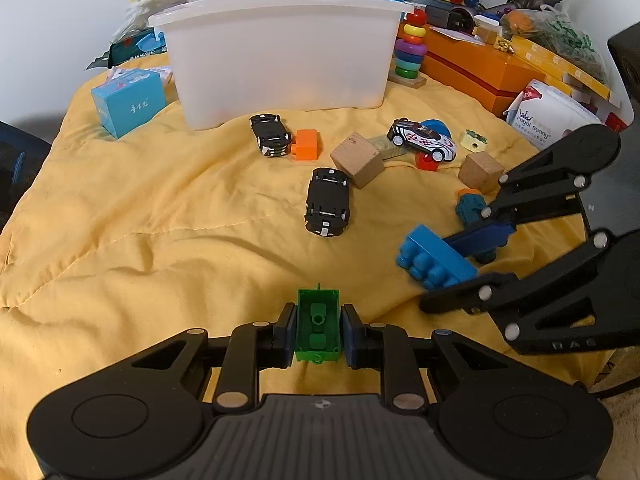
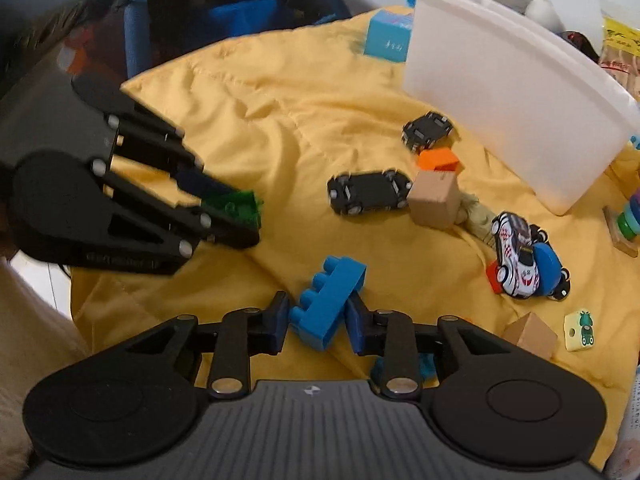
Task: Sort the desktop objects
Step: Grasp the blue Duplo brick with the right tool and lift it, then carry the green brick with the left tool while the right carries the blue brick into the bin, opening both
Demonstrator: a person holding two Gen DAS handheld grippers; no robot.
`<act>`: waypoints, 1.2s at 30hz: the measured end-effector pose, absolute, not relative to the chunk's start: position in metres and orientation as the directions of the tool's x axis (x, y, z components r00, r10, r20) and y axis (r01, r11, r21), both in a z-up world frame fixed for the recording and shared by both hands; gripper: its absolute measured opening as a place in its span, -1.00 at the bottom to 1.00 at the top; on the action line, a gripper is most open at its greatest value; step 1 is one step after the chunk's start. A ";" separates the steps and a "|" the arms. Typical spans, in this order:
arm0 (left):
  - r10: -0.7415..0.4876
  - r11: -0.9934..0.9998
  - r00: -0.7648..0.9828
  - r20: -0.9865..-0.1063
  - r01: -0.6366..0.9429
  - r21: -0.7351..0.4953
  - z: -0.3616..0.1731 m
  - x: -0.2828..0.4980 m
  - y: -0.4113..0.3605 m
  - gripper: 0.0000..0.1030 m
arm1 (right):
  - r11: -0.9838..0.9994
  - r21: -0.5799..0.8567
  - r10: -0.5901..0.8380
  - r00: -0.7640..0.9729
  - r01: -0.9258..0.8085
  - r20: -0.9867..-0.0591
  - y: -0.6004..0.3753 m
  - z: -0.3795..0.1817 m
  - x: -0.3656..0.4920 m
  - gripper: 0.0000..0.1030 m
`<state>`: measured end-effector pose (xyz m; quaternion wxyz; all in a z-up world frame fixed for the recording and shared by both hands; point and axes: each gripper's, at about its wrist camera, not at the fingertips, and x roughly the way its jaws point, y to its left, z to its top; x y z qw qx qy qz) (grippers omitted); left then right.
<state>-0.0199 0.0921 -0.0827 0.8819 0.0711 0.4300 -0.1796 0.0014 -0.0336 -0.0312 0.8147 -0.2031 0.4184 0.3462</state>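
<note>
My left gripper (image 1: 318, 334) is shut on a green plastic brick (image 1: 318, 326), held above the yellow cloth (image 1: 160, 220); the same brick (image 2: 236, 206) shows in the right wrist view at the left. My right gripper (image 2: 318, 320) is shut on a blue studded brick (image 2: 326, 300), tilted; in the left wrist view this blue brick (image 1: 434, 258) sits at the right between black fingers. Loose on the cloth lie two black toy cars (image 1: 328, 202) (image 1: 271, 135), an orange brick (image 1: 306, 144), two wooden cubes (image 1: 358, 159) (image 1: 480, 172) and a white checkered car (image 1: 422, 140).
A white translucent bin (image 1: 280, 56) stands at the back of the cloth. A light blue box (image 1: 128, 102) sits left of it. A ring-stacking toy (image 1: 410, 48), an orange box (image 1: 480, 68) and a tissue pack (image 1: 548, 114) crowd the right side.
</note>
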 end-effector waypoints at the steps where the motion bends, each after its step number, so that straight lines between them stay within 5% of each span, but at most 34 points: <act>1: -0.255 0.926 0.567 -0.784 0.377 -0.029 -0.083 -0.021 0.092 -0.51 | 0.689 0.011 0.427 0.394 -0.724 -0.814 -0.036 -0.028 0.005 -0.36; 5: -0.254 0.928 0.566 -0.785 0.371 -0.033 -0.083 -0.021 0.091 -0.51 | 0.702 0.355 0.605 0.254 -0.617 -0.755 -0.052 -0.034 0.036 -0.35; 7: -0.253 0.928 0.564 -0.786 0.371 -0.032 -0.084 -0.022 0.090 -0.51 | 0.734 0.405 0.599 0.237 -0.545 -0.765 -0.059 -0.044 0.049 -0.34; 10: -0.250 0.928 0.564 -0.787 0.371 -0.029 -0.084 -0.024 0.090 -0.51 | 0.772 0.358 0.557 0.288 -0.526 -0.779 -0.070 -0.039 0.047 -0.06; 19: -0.247 0.929 0.563 -0.789 0.370 -0.026 -0.085 -0.023 0.088 -0.51 | 0.790 0.163 0.478 0.428 -0.591 -0.767 -0.070 -0.026 0.038 -0.02; 21: -0.246 0.924 0.559 -0.792 0.381 -0.018 -0.085 -0.022 0.086 -0.53 | 0.773 0.113 0.463 0.433 -0.624 -0.773 -0.060 -0.028 0.037 -0.09; 23: -0.247 0.923 0.557 -0.793 0.384 -0.018 -0.084 -0.020 0.085 -0.54 | 0.762 0.087 0.446 0.423 -0.642 -0.789 -0.053 -0.034 0.038 -0.45; 30: -0.315 0.930 0.579 -0.752 0.346 -0.123 -0.061 -0.008 0.098 -0.54 | 0.776 0.120 0.454 0.416 -0.619 -0.788 -0.062 -0.023 0.043 -0.47; 36: -0.357 0.926 0.720 -0.595 0.354 -0.128 0.017 0.034 0.106 -0.54 | 0.799 0.042 0.472 0.582 -0.600 -0.662 -0.074 0.043 0.058 -0.47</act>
